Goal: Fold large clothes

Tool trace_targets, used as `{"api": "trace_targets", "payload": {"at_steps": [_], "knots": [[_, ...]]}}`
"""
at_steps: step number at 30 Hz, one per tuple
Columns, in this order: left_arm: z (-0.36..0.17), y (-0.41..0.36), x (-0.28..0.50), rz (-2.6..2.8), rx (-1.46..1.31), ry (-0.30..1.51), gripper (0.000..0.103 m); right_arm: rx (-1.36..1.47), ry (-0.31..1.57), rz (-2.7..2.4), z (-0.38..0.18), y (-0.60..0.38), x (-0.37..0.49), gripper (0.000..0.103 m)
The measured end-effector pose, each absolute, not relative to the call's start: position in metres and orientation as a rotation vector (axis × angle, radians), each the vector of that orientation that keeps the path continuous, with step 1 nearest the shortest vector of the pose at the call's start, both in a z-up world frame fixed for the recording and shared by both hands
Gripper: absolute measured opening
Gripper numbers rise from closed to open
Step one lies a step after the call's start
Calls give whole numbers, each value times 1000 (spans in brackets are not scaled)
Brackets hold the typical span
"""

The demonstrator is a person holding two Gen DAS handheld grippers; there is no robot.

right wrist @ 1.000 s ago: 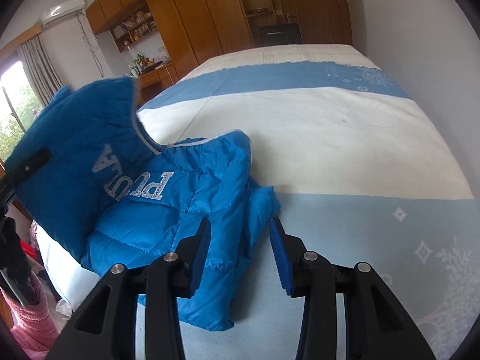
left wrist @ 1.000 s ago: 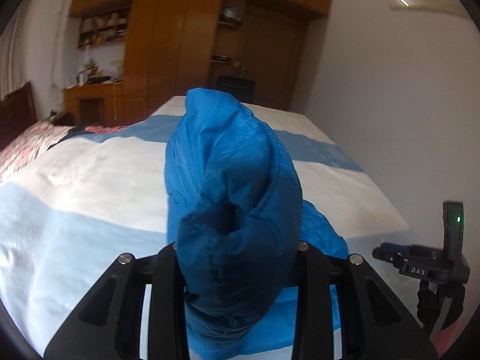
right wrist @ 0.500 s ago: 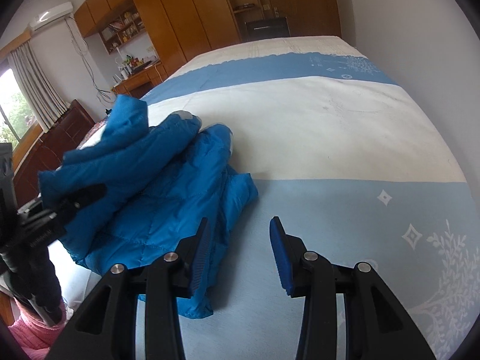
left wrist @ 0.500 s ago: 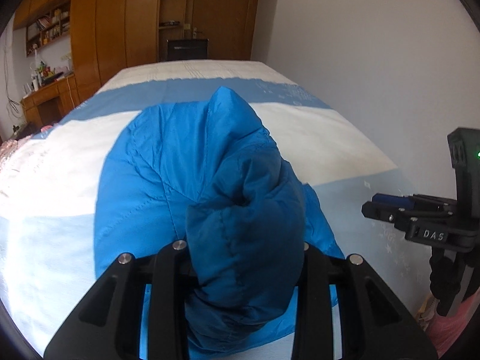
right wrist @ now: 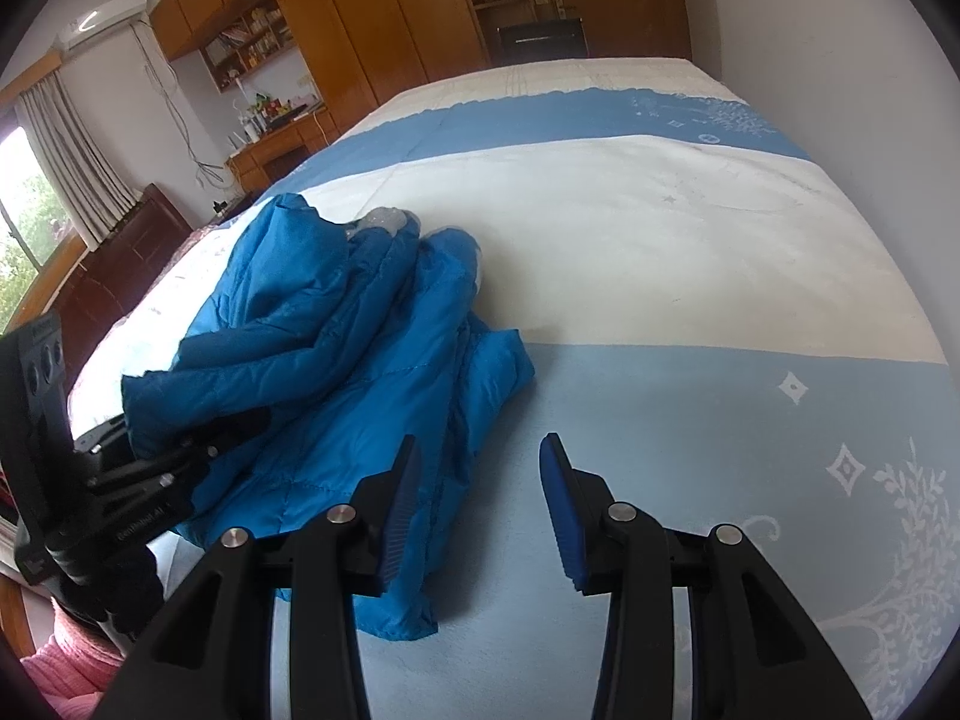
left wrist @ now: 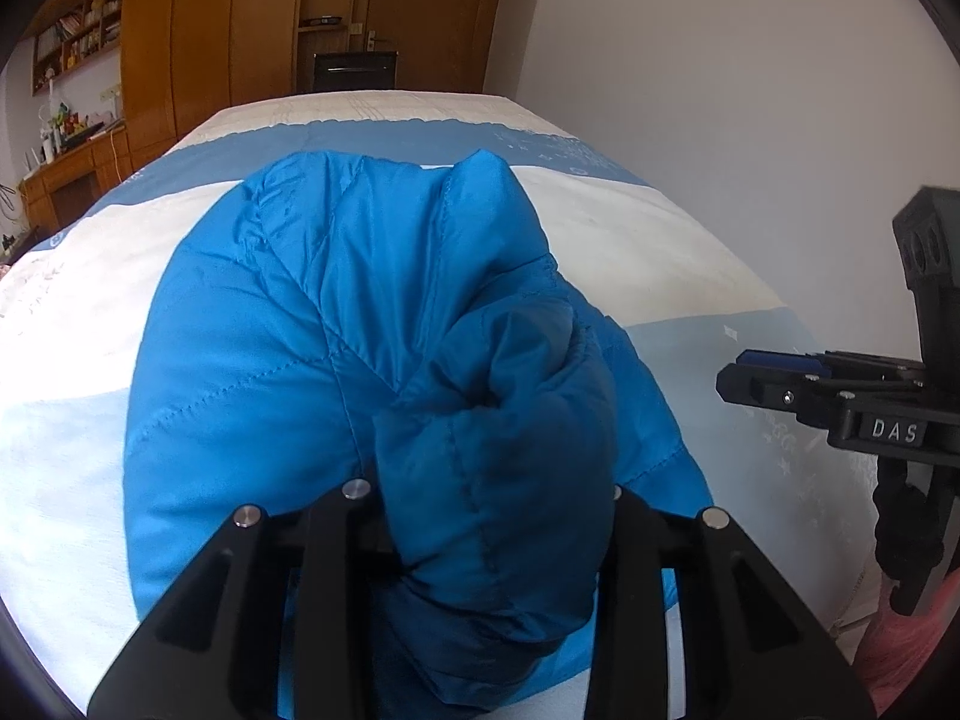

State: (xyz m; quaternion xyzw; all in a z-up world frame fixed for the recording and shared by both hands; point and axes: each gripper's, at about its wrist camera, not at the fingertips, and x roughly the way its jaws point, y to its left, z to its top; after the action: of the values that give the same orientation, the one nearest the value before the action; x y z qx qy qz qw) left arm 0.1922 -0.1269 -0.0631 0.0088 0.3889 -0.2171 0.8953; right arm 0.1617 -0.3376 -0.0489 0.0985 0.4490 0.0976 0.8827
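Observation:
A blue padded jacket [right wrist: 360, 384] lies bunched on the near left part of the bed [right wrist: 660, 228]. My left gripper [left wrist: 492, 516] is shut on a thick fold of the jacket [left wrist: 336, 324], which bulges up between its arms and hides the fingertips. It also shows in the right wrist view [right wrist: 180, 450], holding the jacket's near left edge low over the bed. My right gripper [right wrist: 477, 510] is open and empty, just above the bedcover to the right of the jacket. It also shows in the left wrist view [left wrist: 780, 381] at the right.
The bedcover has white and blue bands with a snowflake print [right wrist: 846, 468]. A white wall [left wrist: 750, 90] runs along the bed's right side. Wooden wardrobes [right wrist: 384, 30] and a desk [right wrist: 270, 150] stand beyond the bed. A pink thing [right wrist: 60, 660] lies at the lower left.
My left gripper has brought the held part of the jacket down and forward over the rest of it. The printed side no longer shows. My right gripper has stayed open in place.

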Motion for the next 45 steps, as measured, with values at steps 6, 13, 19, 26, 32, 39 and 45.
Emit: {"api": "trace_targets", "payload": {"at_steps": [6,13,19,26,32,39,45], "knots": [[-58,-119,185,-486,10,791,36,265,968,276,-46,-331,175,44],[-33,-100,162,-546,-40,785,49,320,963,376,-24,-321,190,63],[-8,-60,145,-694,-226,783,66,468,1059,531,-28,-312,218,75],[-8,-31,164,-325,-35,727,66,610,1181,624,-55,-297,243,80],[-46,-25,212,-262,10,840,65,587,1248,588,-63,-279,277,81],[-61,-11,245,-352,-187,900,65,341,1169,527,-48,-248,292,18],[-38,-11,259,-359,-247,846,65,291,1007,542,7,-264,292,14]]}}
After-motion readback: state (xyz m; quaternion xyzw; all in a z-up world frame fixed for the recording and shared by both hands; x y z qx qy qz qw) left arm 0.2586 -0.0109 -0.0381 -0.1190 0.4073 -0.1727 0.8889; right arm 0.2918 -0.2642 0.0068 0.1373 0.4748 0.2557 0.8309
